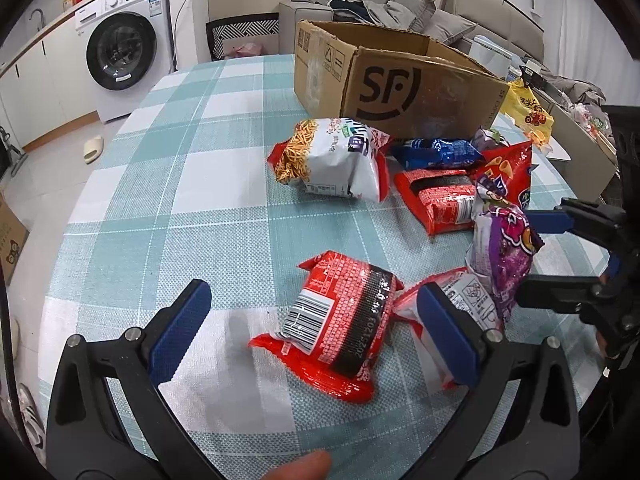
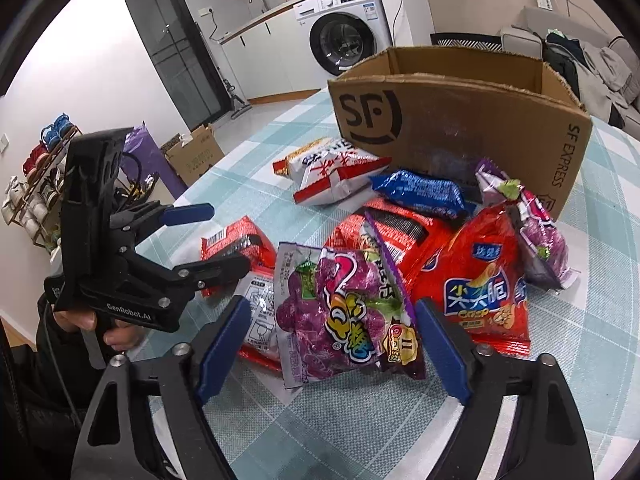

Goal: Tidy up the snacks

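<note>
A washing machine [image 1: 122,52] stands under the counter, a grey sofa [image 1: 420,12] behind the checked tablecloth [image 1: 192,184]

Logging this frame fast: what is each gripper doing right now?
Left gripper: open, holding nothing, red noodle packet between its fingers.
Right gripper: open, holding nothing, straddling the purple snack bag.

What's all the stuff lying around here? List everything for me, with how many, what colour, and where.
Brown cardboard box: one, open-topped, at the far side of the table.
Checked teal-and-white tablecloth: one, covering the table.
Red barcode snack packets: two, one near the left gripper, one by the pile.
Purple grape-print bags: two, front and right of the pile.
Red crisp bag: one, mid-pile.
Blue packet: one, by the box.
White noodle-snack bag: one, left of the pile.
White washing machine: one, background.
Left gripper: open.
Right gripper: open around a purple bag.
</note>
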{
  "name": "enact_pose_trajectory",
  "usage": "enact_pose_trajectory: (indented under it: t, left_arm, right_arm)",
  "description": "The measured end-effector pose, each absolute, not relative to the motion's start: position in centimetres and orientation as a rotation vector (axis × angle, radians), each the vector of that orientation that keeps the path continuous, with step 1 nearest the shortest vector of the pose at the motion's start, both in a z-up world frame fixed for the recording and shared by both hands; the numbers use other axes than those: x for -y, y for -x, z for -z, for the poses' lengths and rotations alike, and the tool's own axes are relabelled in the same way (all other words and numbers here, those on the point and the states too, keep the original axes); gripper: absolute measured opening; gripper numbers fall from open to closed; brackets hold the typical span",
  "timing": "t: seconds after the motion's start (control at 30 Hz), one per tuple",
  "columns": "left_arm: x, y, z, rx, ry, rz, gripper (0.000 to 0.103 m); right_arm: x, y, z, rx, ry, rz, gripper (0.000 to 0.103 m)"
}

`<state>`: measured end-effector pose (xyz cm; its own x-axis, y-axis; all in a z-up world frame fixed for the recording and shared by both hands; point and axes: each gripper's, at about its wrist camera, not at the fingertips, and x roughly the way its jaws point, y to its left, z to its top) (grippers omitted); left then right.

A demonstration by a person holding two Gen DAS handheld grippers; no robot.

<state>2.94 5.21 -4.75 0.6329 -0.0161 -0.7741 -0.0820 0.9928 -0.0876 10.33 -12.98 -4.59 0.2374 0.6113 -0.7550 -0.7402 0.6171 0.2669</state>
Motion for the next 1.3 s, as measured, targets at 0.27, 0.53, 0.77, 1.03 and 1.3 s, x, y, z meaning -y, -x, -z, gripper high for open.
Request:
enact_pose_trajectory:
  t: [0.27, 0.53, 0.77, 1.03, 1.3]
  left_arm:
    - [-5.72, -3.29, 5.20, -0.916, 0.142, -0.018, 0.091]
    - [-5.91, -3.42, 5.64, -0.924, 0.161, 0.007, 0.079]
    - [-5.57, -3.21, 5.54, -0.926, 0.161, 0.061, 0.060]
    - [-5.10, -2.82, 5.34, -0.910, 0.148, 0.075, 0.043]
    - [-5.22, -2.67, 5.11, -0.890, 0.166, 0.076, 0.042]
  right_arm:
    - [12.77, -10.34, 4.99, -0.956, 0.161, -0.927, 0.081]
    - [12.77, -10.52, 5.04, -0.952, 0.156, -0.915, 0.074]
    - [13.13, -10.71, 5.00, -0.952, 0.153, -0.897, 0.060]
    - [13.54, -11.09, 4.81, -0.941, 0.130, -0.872, 0.044]
    - [13.68, -11.01, 4.53, -0.912, 0.124, -0.858, 0.043]
